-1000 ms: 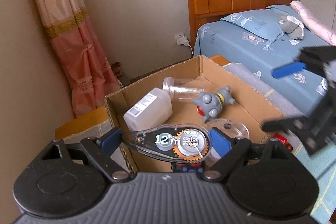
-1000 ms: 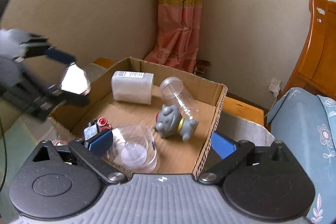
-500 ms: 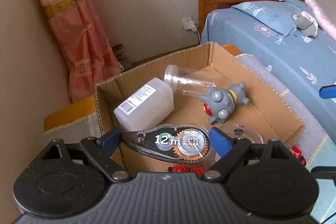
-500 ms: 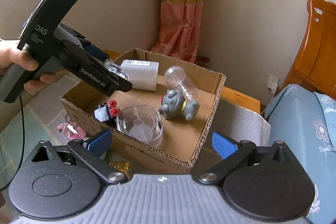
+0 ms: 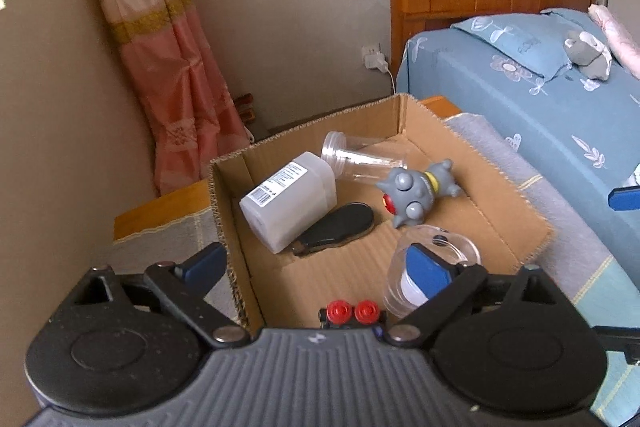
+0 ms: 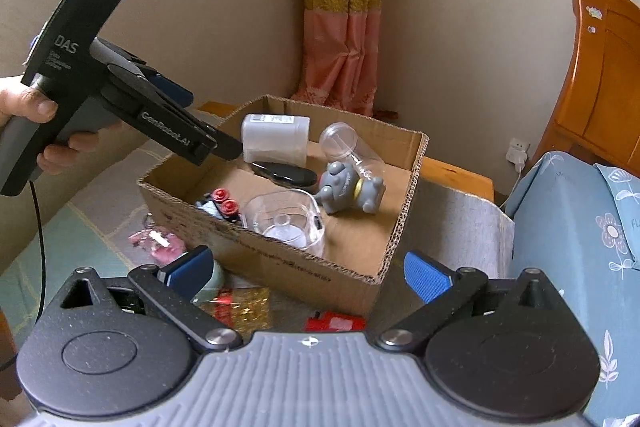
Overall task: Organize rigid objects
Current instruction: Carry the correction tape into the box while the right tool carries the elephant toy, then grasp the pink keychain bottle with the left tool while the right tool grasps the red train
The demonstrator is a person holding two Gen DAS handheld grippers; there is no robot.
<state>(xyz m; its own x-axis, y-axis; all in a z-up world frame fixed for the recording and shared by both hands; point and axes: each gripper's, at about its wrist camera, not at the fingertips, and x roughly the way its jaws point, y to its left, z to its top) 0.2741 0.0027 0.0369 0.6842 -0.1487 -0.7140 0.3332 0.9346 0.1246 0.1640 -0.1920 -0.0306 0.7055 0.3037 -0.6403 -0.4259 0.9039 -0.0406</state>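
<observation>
Cardboard box (image 6: 280,259) at centre, already stocked. Left to right in the right wrist view: left gripper (image 6: 208,131) hanging over the box's left rim, fingers spread, nothing held; white bottle (image 6: 276,139) on its side against the back wall; dark tape dispenser (image 6: 286,173) flat just before it, long axis running left-right; red-wheeled toy (image 6: 222,205) by the near wall; clear cup (image 6: 286,221); grey toy figure (image 6: 348,189) touching a clear jar (image 6: 348,151). Outside the box, near the front wall: pink item (image 6: 158,241), gold packet (image 6: 240,301), red item (image 6: 334,321). Right gripper (image 6: 306,273) released and empty, probably better placed for those, all lying just beyond its spread fingers.
</observation>
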